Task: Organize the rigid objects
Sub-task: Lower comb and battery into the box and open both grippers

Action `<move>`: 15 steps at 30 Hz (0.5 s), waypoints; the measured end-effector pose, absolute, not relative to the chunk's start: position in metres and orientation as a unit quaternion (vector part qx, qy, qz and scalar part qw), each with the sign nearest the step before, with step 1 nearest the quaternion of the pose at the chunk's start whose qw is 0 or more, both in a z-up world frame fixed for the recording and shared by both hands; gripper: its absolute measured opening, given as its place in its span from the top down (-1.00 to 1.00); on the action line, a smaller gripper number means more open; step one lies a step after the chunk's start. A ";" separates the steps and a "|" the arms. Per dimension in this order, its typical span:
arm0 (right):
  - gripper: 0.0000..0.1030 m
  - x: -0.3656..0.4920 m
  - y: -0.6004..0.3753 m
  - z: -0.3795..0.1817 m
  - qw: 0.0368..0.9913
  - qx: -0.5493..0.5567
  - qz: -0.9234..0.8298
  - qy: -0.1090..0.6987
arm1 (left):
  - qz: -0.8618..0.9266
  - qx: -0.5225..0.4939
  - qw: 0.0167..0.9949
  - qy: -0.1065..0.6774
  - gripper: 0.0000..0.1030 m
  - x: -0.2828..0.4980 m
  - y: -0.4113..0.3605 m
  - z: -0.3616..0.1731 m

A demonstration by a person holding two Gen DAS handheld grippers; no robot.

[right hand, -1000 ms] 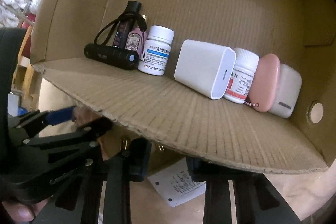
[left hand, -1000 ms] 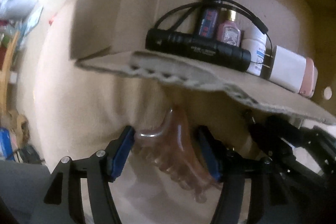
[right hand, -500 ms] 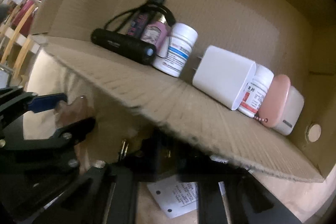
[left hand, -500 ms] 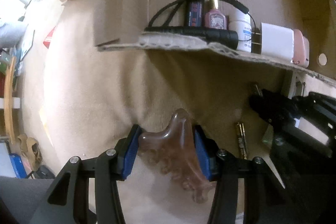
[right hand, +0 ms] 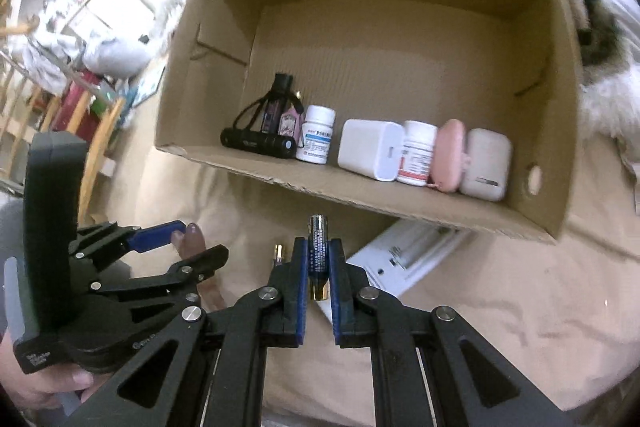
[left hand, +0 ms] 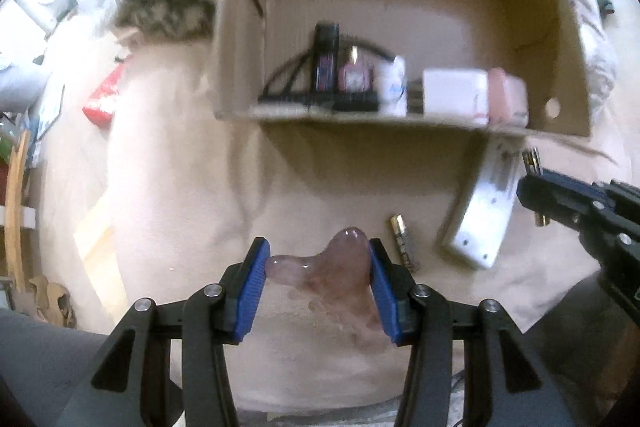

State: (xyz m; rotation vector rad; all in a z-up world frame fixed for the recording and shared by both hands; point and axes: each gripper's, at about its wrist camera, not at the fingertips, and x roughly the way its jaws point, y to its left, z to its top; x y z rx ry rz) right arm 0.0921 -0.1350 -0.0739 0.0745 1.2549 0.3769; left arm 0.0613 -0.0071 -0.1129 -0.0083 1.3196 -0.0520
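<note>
Both tongs have drawn back from the cardboard box since a second ago, so its whole open front now shows instead of only the lower flap, and the right tongs now carry a battery that was not between them before. That battery stands upright at frame centre, pinched between the two blue pads, which are nearly closed on it. The left tongs are about half open and clamped on a translucent pink comb, low in the frame, its teeth pointing back toward the camera.

A second battery lies on the beige cloth just right of the comb, and a white flat device leans out from under the box's lower flap.

Inside the box, lined along its floor from left to right, are a black flashlight with a strap, a dark bottle, a small pink bottle, a white pill bottle, a white charger block, another pill bottle, a pink case and a white case.
</note>
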 end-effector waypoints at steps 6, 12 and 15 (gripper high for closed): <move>0.78 0.087 -0.157 -0.038 0.822 0.051 0.173 0.541 | -0.028 -0.019 0.824 0.565 0.12 0.059 -0.009 -0.067; 0.78 0.096 -0.166 -0.007 0.840 0.062 0.175 0.509 | -0.038 -0.021 0.846 0.531 0.12 0.081 -0.005 -0.031; 0.78 0.109 -0.169 -0.001 0.845 0.061 0.170 0.503 | -0.041 -0.017 0.856 0.515 0.12 0.095 -0.010 -0.017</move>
